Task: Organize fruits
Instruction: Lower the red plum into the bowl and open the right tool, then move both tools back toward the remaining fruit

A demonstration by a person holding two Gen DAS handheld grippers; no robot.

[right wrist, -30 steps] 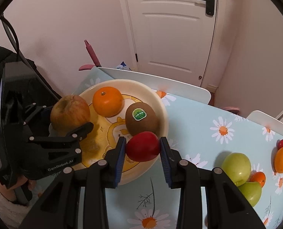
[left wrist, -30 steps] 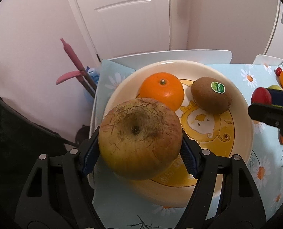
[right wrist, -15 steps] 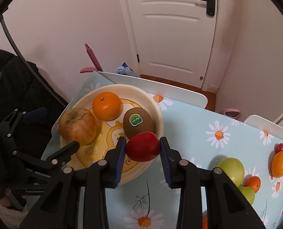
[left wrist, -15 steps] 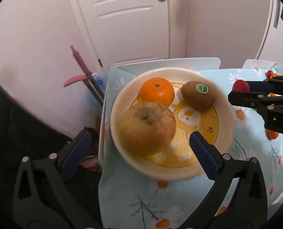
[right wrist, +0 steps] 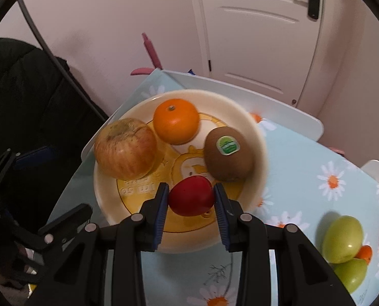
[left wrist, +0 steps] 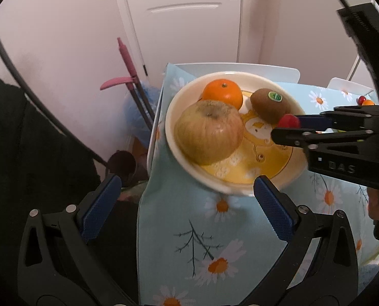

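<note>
Fruit in play is the small red fruit (right wrist: pixel 191 195), clamped between the blue pads of the right gripper (right wrist: pixel 191 196) and hanging over the plate (right wrist: pixel 243 107) at about six o'clock of its yellow centre, just beside the kiwi (right wrist: pixel 229 154). It looks light, smooth-skinned and probably a little slippery, firm enough for the pinch across its widest part that it now has; a harder squeeze would likely bruise it, so a gentle release low over the plate seems the safer call. Around it, the kiwi with its green sticker sits at three o'clock on the plate, the orange (right wrist: pixel 176 121) at twelve, and the large russet apple (right wrist: pixel 125 149) at nine, resting free; the apple looks the heaviest piece and could roll if nudged. The left gripper (left wrist: pixel 186 205) stands with its jaws wide and nothing between them, short of the plate's near rim at six o'clock in its own view. The plate rests on a daisy tablecloth (right wrist: pixel 304 168). Well apart at four o'clock lie two green fruits (right wrist: pixel 342 239) with small orange ones beside them, not yet gathered.
</note>
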